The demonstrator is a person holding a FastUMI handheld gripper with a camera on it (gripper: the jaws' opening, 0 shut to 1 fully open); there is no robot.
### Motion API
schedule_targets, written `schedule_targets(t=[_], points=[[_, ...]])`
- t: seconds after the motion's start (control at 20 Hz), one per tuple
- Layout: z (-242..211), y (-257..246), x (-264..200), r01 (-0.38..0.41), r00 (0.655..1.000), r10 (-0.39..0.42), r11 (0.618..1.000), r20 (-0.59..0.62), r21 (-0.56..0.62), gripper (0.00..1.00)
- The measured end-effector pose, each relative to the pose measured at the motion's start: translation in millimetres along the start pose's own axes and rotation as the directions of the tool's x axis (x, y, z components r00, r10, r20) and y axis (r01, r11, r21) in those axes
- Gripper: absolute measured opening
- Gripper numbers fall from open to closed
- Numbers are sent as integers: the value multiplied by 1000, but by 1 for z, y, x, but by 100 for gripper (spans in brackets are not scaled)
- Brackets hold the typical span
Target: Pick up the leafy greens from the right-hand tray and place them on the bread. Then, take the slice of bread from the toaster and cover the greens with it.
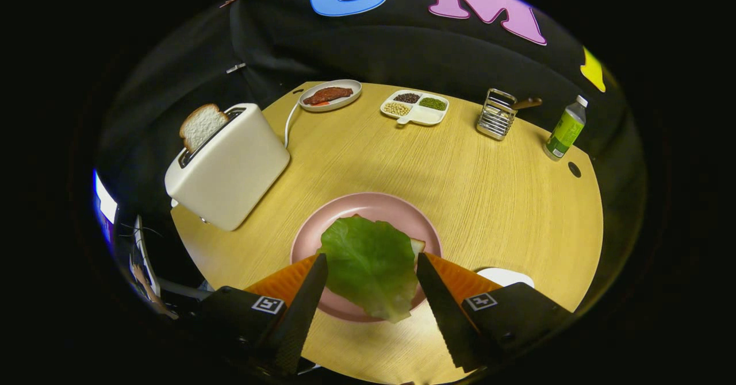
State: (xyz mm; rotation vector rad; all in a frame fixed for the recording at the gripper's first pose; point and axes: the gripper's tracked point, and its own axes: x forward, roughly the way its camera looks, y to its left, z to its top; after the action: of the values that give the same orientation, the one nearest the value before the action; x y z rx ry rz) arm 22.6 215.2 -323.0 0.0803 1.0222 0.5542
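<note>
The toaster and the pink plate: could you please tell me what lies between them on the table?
Nothing: in the gripper view, bare table separates the toaster from the plate. The open tool flanks the greens.

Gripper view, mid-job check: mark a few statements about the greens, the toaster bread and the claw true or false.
1. The leafy greens lie over the bread on the pink plate. True.
2. The toaster is empty. False: a bread slice sticks up from its slot.
3. The claw is shut on the greens. False: its fingers stand apart either side of the leaf.
4. A green bottle stands beyond the wire rack. True.
</note>
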Motion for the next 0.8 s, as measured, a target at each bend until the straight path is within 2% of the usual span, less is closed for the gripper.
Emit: schedule_targets(t=[0.15,0.35,0.55,0.8], points=[[10,11,-15,-25,999,24,1000,30,13,98],[45,51,-47,-95,989,98,995,112,-33,98],[101,121,-68,-196,964,207,977,165,-82,97],[150,207,-60,-288,942,287,957,171,-19,97]])
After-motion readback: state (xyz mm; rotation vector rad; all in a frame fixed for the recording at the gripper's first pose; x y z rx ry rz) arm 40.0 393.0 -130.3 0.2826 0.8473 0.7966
